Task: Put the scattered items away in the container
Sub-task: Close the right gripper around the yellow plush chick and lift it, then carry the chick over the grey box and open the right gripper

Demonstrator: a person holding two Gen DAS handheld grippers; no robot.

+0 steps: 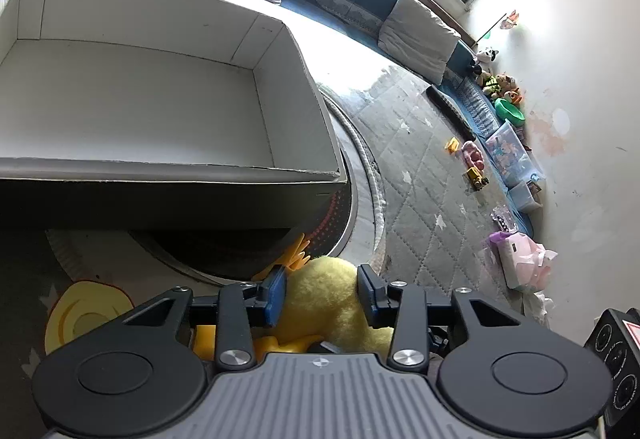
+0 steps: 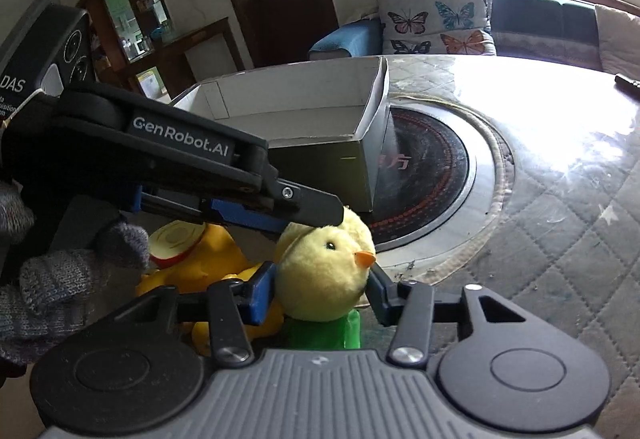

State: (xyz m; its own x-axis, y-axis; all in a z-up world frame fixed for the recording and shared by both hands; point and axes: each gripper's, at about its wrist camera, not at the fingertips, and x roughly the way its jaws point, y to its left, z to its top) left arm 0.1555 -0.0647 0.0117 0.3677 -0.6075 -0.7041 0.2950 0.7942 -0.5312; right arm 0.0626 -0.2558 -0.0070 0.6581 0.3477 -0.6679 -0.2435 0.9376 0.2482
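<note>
A yellow plush chick [image 2: 324,271] with an orange beak sits on something green [image 2: 324,335] at the near table edge. My right gripper [image 2: 320,293] is shut on the chick's head, a blue pad at each side. My left gripper [image 2: 316,217] reaches in from the left, with one finger lying over the top of the head. In the left wrist view the left gripper [image 1: 323,291] stands open and the chick's fur [image 1: 320,291] fills the gap between its pads. The empty white cardboard box [image 1: 280,87] stands just beyond, also the box [image 2: 360,155] behind the chick. A yellow plastic toy [image 2: 208,259] and a toy apple slice [image 2: 176,239] lie left of the chick.
A round black hob [image 2: 432,167] is set into the quilt-covered table [image 2: 560,239], partly under the box. A gloved hand [image 2: 60,279] holds the left gripper. A dark remote [image 1: 450,111], small toys [image 1: 476,177] and a pink pack [image 1: 520,259] lie along the far side.
</note>
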